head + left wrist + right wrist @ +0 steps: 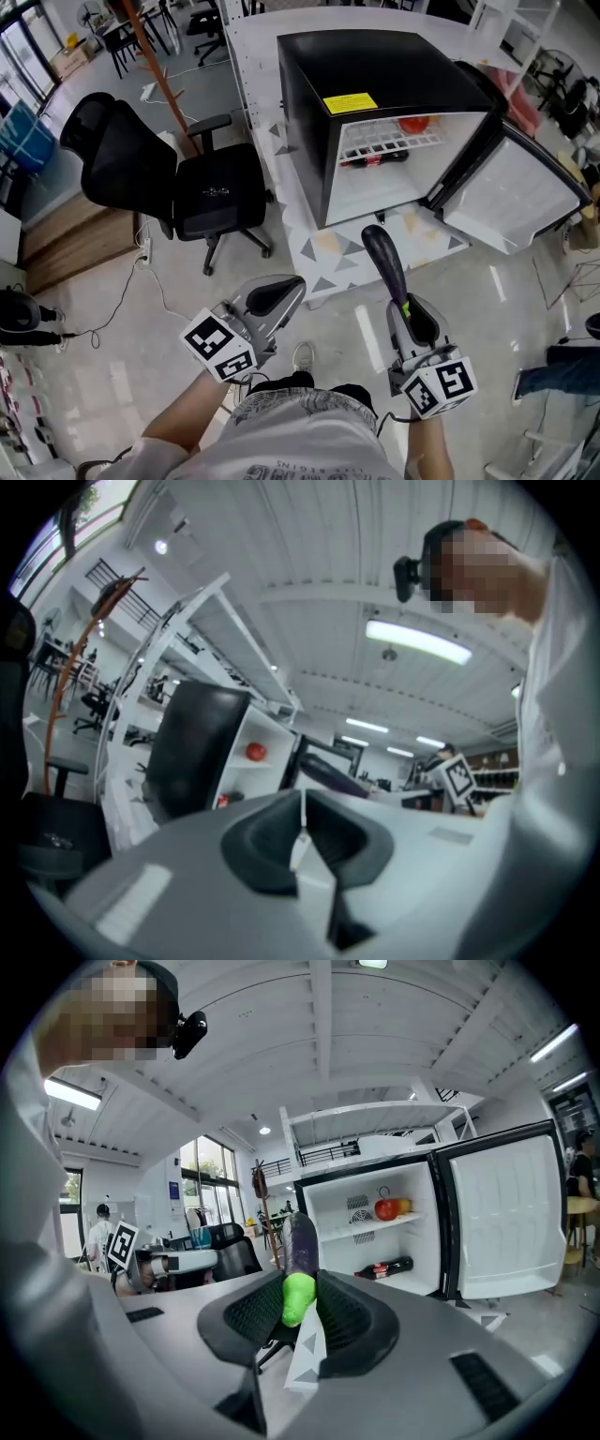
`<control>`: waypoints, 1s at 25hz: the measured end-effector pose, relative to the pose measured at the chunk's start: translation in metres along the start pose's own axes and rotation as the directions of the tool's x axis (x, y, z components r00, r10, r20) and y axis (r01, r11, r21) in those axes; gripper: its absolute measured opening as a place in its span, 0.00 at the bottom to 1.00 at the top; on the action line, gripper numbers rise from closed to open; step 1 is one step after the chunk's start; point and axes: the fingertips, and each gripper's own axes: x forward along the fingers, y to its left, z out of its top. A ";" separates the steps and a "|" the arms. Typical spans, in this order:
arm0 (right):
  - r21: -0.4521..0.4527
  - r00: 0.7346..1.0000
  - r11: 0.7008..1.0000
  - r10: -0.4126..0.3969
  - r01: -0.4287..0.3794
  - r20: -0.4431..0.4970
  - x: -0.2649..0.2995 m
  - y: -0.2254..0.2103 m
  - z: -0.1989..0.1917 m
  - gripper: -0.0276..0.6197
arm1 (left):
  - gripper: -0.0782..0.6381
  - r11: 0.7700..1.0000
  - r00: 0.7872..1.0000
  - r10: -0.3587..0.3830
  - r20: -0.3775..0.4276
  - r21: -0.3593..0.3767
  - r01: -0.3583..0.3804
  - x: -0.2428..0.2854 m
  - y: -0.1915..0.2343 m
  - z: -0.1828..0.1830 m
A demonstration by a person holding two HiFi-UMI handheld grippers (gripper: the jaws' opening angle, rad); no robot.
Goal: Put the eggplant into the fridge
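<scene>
At ten o'clock from the person stands one black office chair (202, 192), its wheeled base close to the left edge of the triangle-patterned mat (323, 248). One thin cable (131, 281) trails over the floor (361, 328) at nine o'clock. The left gripper (284, 292) is held out toward eleven o'clock, its jaws pressed together on nothing. Between the two grippers and the mat's near edge the floor lies open in a strip running left to right. The right gripper (409, 317), at one o'clock, pinches the green stem end of the one eggplant (385, 261). Its dark purple body sticks out past the jaws toward twelve o'clock, and in the head view its tip shows just below the open front of the fridge (375, 66). That single black fridge sits at twelve o'clock on the mat. Inside it are one wire shelf (384, 142) bearing one red round fruit (413, 123), and one dark bottle (373, 157) lying on its side beneath; the lower space right of the bottle is free. The one door (516, 197) is swung wide toward two o'clock with its white inner face showing. The black side wall bounds the opening on the left and the hinge edge bounds it on the right.
</scene>
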 end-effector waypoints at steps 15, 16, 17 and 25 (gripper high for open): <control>-0.012 1.000 1.000 0.011 -0.011 -0.002 0.059 -0.032 0.021 0.20 | 0.13 1.000 0.999 0.031 0.008 0.001 -0.031 0.029 0.045 0.016; -0.013 1.000 1.000 0.015 -0.015 -0.001 0.064 -0.036 0.023 0.20 | 0.13 0.999 0.999 0.037 0.007 0.001 -0.037 0.032 0.048 0.016; -0.014 1.000 1.000 0.021 -0.021 0.000 0.068 -0.039 0.025 0.20 | 0.13 0.999 0.999 0.043 0.007 0.001 -0.043 0.035 0.051 0.016; -0.023 0.997 0.997 0.074 -0.074 -0.002 0.107 -0.067 0.038 0.20 | 0.13 0.996 0.996 0.092 -0.008 -0.005 -0.092 0.062 0.072 0.017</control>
